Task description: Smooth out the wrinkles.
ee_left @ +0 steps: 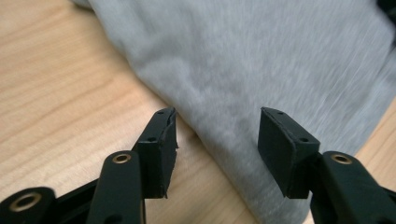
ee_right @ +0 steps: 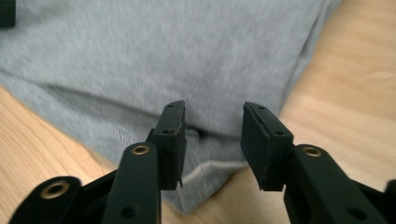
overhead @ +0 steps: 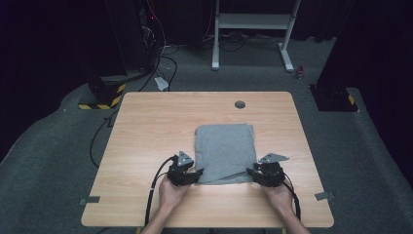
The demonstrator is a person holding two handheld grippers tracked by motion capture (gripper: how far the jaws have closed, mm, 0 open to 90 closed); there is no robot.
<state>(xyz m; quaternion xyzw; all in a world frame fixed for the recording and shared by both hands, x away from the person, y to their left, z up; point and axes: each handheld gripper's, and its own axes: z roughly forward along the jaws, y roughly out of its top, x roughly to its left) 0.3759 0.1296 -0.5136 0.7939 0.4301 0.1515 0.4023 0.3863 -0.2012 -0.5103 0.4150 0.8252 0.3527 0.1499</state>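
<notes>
Left gripper (overhead: 197,174) and right gripper (overhead: 250,171), jaws apart, flank grey cloth (overhead: 225,151) on wooden table (overhead: 146,126) over grey carpet (overhead: 44,161).

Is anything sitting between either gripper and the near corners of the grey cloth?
Nothing visible does. The left gripper and right gripper are both open at the near corners of the folded grey cloth, with bare table around them. In each gripper view the cloth edge lies directly between the jaws.
</notes>
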